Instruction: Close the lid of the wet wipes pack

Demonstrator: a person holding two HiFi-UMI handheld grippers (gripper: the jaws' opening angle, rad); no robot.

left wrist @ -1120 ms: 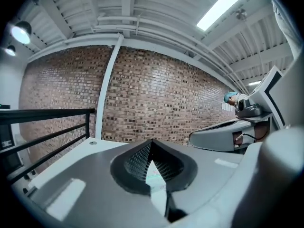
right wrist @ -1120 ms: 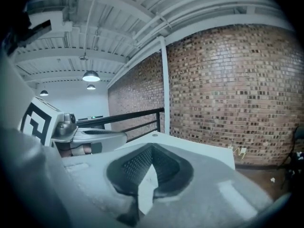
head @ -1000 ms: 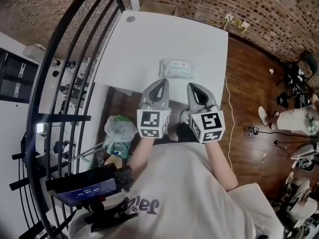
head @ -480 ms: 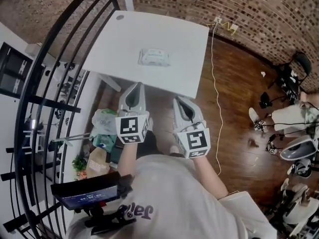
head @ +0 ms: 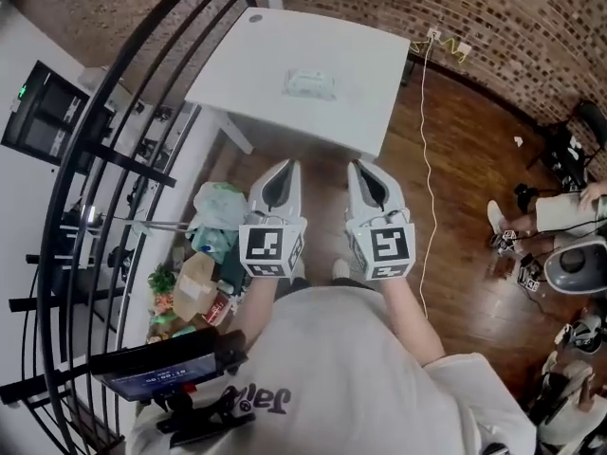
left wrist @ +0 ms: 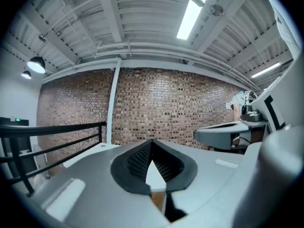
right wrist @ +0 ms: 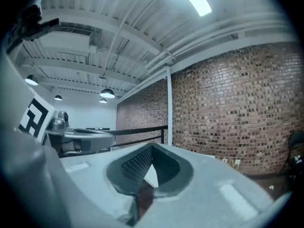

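I have both grippers up off the table, side by side just above the centre of the head view, over the wooden floor (head: 455, 207) in front of my torso. The left gripper (head: 283, 171) and the right gripper (head: 365, 173) point up-frame toward the white table (head: 351, 55), and each carries its marker cube (head: 273, 247) at the near end.

In the left gripper view, the left gripper (left wrist: 152, 144) has its ribbed pads pressed together at the tips with nothing caught between them. Only a small triangular gap shows below the tips. The right gripper view shows the same: the right gripper (right wrist: 152, 148) is clenched tip to tip on nothing.

The wet wipes pack (head: 310, 84) lies flat near the middle of the table, in the upper centre of the head view. It is well apart from both grippers and touched by neither. It is too small here for me to tell whether its lid is down.

A black railing (head: 123, 112) curves down the left side. A tied plastic bag (head: 218, 207) sits on the floor just left of the left gripper. A pale cable (head: 424, 112) runs down the floor along the table's right edge from the brick wall (head: 455, 8).
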